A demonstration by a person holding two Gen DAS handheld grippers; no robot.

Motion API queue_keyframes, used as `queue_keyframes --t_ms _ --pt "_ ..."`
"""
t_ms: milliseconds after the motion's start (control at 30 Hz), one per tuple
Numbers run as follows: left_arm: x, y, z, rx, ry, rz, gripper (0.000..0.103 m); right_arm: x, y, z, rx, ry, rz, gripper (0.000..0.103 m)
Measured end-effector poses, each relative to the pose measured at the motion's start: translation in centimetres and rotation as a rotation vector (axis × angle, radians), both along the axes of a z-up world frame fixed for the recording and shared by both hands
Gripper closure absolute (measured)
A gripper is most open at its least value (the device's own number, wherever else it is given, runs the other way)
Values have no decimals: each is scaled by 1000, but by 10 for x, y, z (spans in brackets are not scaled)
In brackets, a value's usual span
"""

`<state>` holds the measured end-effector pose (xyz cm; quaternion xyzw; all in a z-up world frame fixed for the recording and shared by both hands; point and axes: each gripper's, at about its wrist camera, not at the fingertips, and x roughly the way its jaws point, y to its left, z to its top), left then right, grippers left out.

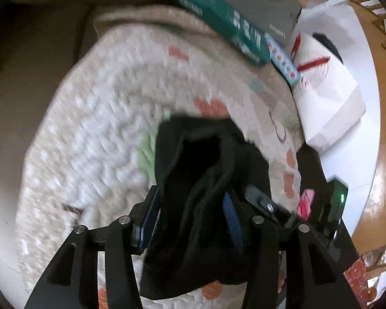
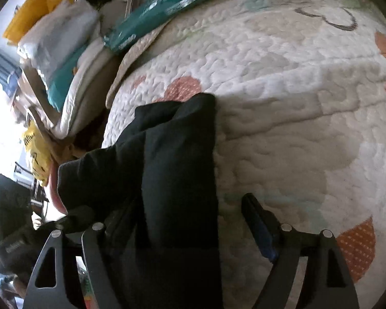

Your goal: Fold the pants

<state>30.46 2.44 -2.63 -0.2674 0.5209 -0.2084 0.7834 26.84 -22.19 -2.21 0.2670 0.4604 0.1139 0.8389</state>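
Folding pants on the quilt: left gripper fingers clamp a bunched fold; right gripper fingers apart, cloth loose between; regrip before pulling flat

Cream quilted blanket with orange and green patches, spread wide. Long teal printed box at its far edge, beside a white paper bag with red markings. Folded yellow cloth atop stacked pale linens.

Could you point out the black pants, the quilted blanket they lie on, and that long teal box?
Black fabric pants (image 2: 177,159), right wrist view: flat folded middle.
White quilted blanket with orange patches (image 2: 283,82), right wrist view: bare stitched area.
Long teal cardboard box (image 1: 218,23), left wrist view: its lettered side.
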Motion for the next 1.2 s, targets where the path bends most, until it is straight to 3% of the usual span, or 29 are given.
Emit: queue_keyframes --t_ms 167,267,400,467,633,833,1033,1133,1200 --pt "31 -5 0 168 0 65 54 -21 -17 8 11 -58 -42 18" --pt "39 -17 -10 316 6 62 52 -24 -16 13 -4 -69 -32 18" --pt "44 -31 -14 427 -23 50 46 -22 -9 14 -37 -82 -14 18" --pt "48 -29 -13 437 -9 62 41 -22 -6 16 -54 -94 -15 18" --pt "24 -2 7 357 14 123 40 -42 -4 35 -86 -137 -2 18" --pt "-56 21 30 300 43 139 35 -98 -9 53 -120 -161 -5 18" --pt "-158 15 31 219 54 170 32 -173 -6 42 -122 -133 -28 18" --pt "-199 3 36 280 0 202 32 -208 5 36 -174 -150 -37 18" --pt "-227 -6 45 399 -86 232 32 -227 15 34 -235 -174 -37 18"
